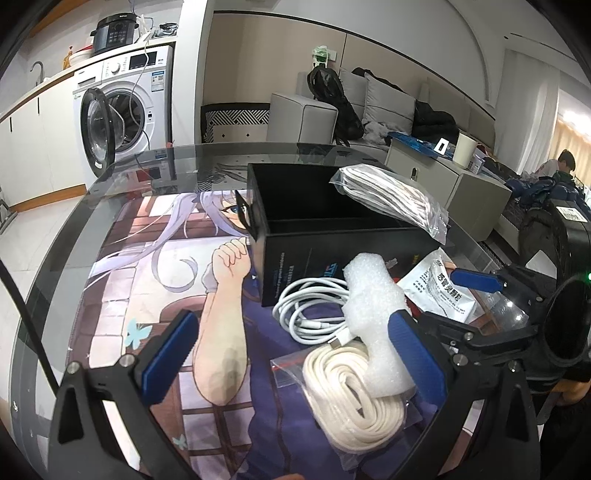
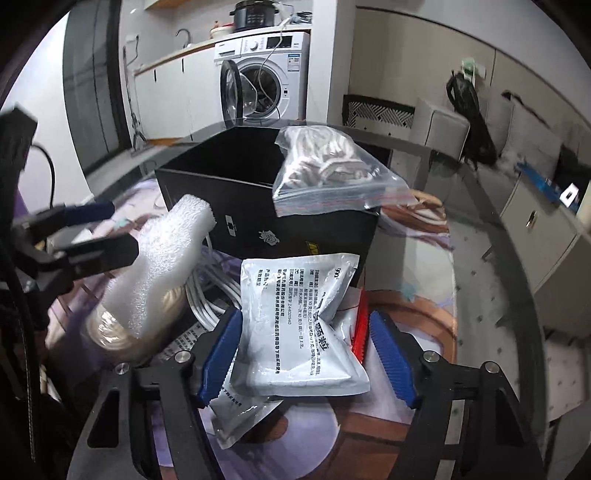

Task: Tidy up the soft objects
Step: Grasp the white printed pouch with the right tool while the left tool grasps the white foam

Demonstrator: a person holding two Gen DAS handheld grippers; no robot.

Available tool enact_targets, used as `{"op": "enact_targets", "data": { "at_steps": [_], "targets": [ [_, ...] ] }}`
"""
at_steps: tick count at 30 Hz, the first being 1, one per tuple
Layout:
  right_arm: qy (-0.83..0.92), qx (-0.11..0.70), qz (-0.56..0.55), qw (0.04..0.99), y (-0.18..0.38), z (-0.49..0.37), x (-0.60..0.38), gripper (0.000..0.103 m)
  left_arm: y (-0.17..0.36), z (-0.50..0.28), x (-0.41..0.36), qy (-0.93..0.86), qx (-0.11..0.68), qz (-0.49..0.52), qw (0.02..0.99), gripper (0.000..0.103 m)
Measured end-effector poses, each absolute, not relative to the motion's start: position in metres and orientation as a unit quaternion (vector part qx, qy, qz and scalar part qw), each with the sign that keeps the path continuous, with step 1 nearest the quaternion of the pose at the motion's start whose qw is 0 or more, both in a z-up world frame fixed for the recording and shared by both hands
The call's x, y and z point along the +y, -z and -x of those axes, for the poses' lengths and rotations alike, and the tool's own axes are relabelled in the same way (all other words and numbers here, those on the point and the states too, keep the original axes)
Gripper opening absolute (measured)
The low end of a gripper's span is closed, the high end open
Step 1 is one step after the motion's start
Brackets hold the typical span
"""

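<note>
On a glass-topped table covered by a printed anime mat [image 1: 155,280], a white foil pouch [image 2: 295,325] with black text lies between the blue pads of the right gripper [image 2: 303,354]. The left pad touches the pouch's edge; the right pad stands clear of it, so the jaws are parted and not yet clamped. A second, similar pouch [image 2: 240,417] lies partly under the first.

Just beyond the pouches stands an open black box [image 2: 258,221], and a clear zip bag of pale cord [image 2: 332,173] rests across its far right rim. To the left of the pouches sit a coil of white cable [image 1: 310,310], a flat cream cable in a clear bag [image 1: 354,391], and a strip of white foam wrap [image 1: 373,317] lying over both.

The left gripper [image 1: 295,358] points down over this pile with its jaws wide apart. Its right pad [image 1: 417,354] is touching or just beside the foam wrap; its left pad is over bare mat. Nothing is gripped.

Around the table, a white washing machine [image 1: 129,107] with its round door open stands against the far wall beside a kitchen counter, a black cooker [image 1: 114,31] on top. A grey sofa [image 1: 384,103] with cushions and a black backpack [image 1: 332,107] sits to the right, with a low cabinet in front of it.

Both grippers angle down towards the tabletop, the right gripper close on the left gripper's right side.
</note>
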State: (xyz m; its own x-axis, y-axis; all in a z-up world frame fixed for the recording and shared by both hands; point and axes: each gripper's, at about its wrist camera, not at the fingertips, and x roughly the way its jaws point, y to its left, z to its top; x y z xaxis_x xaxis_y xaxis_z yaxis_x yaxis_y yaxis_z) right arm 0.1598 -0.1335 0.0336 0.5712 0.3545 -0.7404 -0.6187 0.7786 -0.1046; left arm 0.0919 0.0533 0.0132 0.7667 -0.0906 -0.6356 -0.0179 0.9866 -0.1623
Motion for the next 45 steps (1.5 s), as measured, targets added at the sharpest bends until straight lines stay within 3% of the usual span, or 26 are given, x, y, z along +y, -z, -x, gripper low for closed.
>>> {"op": "enact_targets", "data": {
  "at_steps": [5,11,17,34,36,39,41,43,45],
  "targets": [
    [-0.277,0.355,0.205,0.869,-0.032,-0.155,-0.128,0.073,-0.014,-0.093,0.049,0.02,0.342,0.079,0.936,0.103],
    [-0.298,0.354,0.201,0.864,-0.032,-0.155,-0.128,0.052,-0.014,-0.093,0.049,0.022,0.342,0.079,0.936,0.103],
    [-0.314,0.352,0.171,0.865,-0.036,-0.151,-0.136,0.044,-0.015,-0.093,0.044,0.027,0.344,0.078,0.935,0.103],
    [-0.327,0.326,0.105,0.881,-0.053,-0.137,-0.167,0.043,-0.011,-0.106,0.003,0.042,0.352,0.014,0.935,0.102],
    [-0.327,0.325,0.107,0.881,-0.053,-0.135,-0.167,0.043,-0.01,-0.104,0.0,0.039,0.347,-0.001,0.937,0.097],
    [-0.328,0.322,0.105,0.882,-0.055,-0.136,-0.166,0.043,-0.01,-0.102,-0.003,0.045,0.347,-0.016,0.937,0.081],
    [-0.327,0.32,0.106,0.883,-0.056,-0.136,-0.166,0.043,-0.01,-0.101,-0.003,0.06,0.347,-0.015,0.936,0.052],
    [-0.327,0.318,0.106,0.884,-0.056,-0.135,-0.167,0.043,-0.009,-0.1,-0.002,0.075,0.352,-0.012,0.933,0.038],
    [-0.326,0.316,0.106,0.885,-0.058,-0.134,-0.167,0.043,-0.012,-0.096,-0.003,0.081,0.345,-0.014,0.935,0.036]
  ]
}}
